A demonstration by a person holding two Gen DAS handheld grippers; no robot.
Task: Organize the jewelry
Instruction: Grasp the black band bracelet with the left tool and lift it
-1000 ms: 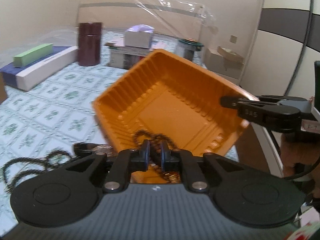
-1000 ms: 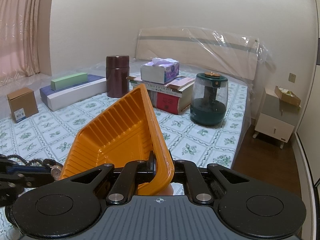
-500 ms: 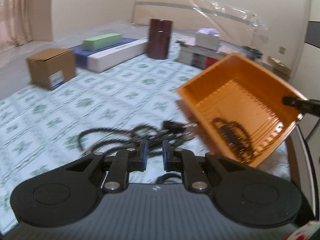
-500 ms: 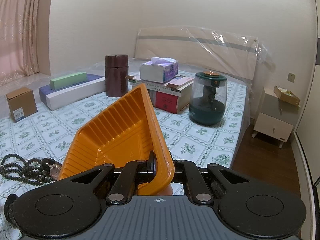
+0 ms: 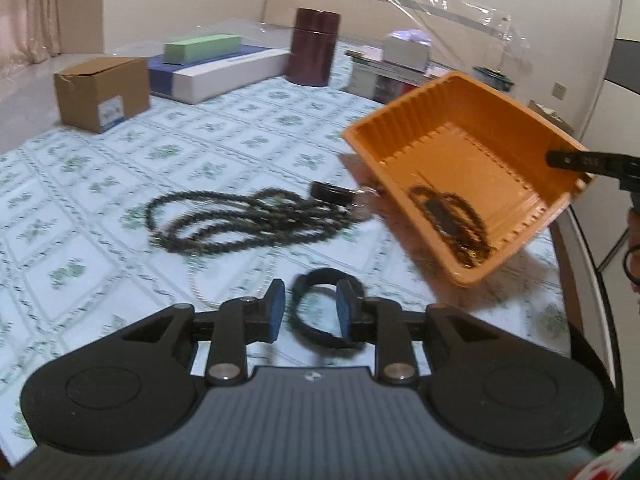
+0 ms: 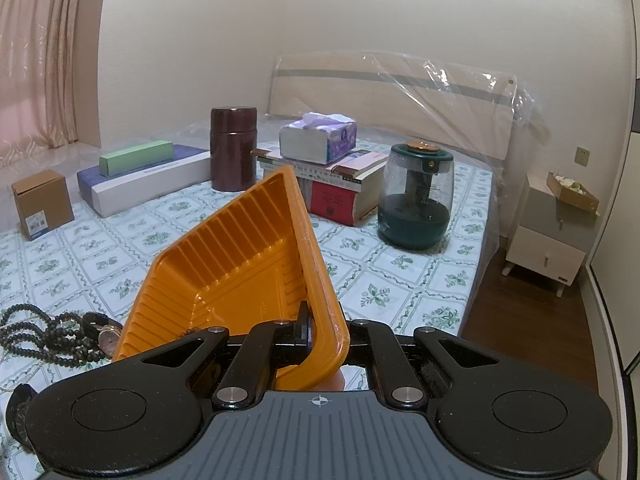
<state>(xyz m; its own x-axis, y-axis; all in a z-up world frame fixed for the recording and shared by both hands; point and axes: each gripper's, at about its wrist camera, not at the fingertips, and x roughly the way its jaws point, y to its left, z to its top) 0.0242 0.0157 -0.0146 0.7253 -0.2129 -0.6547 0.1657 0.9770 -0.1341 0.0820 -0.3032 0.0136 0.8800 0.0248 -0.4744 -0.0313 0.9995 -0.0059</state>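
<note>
Left claw [image 5: 308, 314], opening, hovers over a dark band [image 5: 320, 312] near the bed's front edge. Right claw [image 6: 320, 334] pinches the tilted tray [image 6: 240, 264]; its beads [image 5: 452, 220] could slide out.

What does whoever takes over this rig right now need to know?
Left gripper: jaws opening, nothing pressed; a black band lies on the bedspread between them.
Right gripper: shut on the rim of the orange tray, holding it tilted above the bed.
Done: one dark beaded piece is in the tray.
Left: the long beaded necklace, the watch beside it, a thin pale chain and the black band are all on the bedspread.
</note>
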